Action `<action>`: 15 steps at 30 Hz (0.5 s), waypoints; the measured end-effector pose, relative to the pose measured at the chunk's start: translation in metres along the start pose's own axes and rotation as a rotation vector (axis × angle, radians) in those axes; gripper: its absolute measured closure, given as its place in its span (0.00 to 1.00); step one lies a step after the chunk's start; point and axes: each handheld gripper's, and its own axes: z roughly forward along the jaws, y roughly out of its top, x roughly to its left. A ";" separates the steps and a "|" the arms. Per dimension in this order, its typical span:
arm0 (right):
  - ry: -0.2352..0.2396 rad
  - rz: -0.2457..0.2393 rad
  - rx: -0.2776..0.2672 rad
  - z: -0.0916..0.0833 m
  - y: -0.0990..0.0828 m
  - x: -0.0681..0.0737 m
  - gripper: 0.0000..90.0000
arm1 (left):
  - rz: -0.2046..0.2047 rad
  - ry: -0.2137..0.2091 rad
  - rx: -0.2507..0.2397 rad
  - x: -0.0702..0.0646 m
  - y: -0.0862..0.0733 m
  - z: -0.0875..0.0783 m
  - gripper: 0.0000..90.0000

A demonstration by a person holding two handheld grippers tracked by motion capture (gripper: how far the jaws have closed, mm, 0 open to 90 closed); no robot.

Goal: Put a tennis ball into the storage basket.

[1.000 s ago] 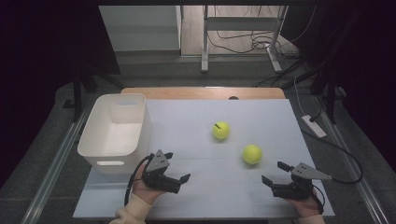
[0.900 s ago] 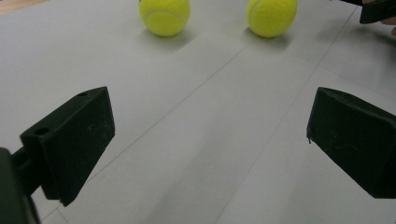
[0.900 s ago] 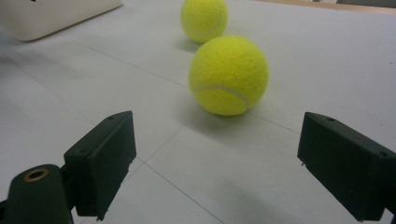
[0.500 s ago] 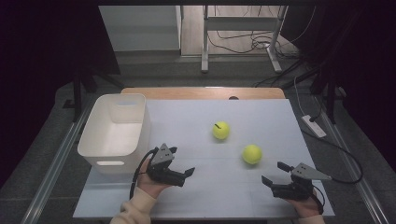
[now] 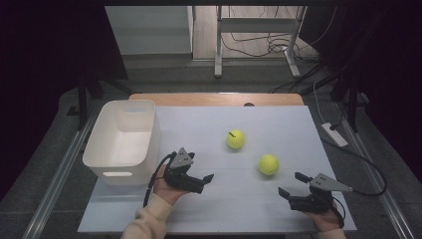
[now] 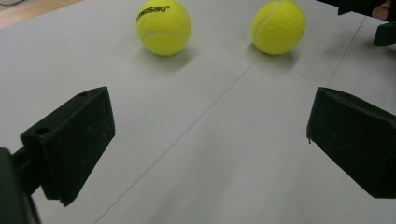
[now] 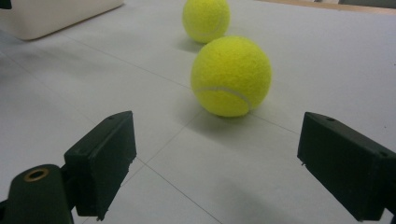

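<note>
1. We're holding the left gripper (image 5: 201, 175) with jaws spread wide, lining up on the far tennis ball (image 5: 235, 139).
2. We're aiming the right gripper (image 5: 292, 184), jaws apart, at the near tennis ball (image 5: 268, 164), which is resting free on the table (image 5: 239, 199).

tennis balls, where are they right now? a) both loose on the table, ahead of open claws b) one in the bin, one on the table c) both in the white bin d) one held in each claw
a: both tennis balls sit on the table, apart from the white bin, and the left claw and right claw are open and hold nothing.
</note>
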 end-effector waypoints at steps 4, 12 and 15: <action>0.001 0.001 0.002 -0.001 -0.001 0.001 0.13 | -0.001 -0.003 0.004 0.001 0.004 0.004 0.02; -0.001 0.000 0.004 0.000 -0.001 0.000 0.13 | 0.011 0.000 0.015 0.003 0.013 0.009 0.02; -0.002 0.001 0.002 0.000 -0.001 0.000 0.13 | 0.009 0.001 0.016 0.004 0.015 0.011 0.02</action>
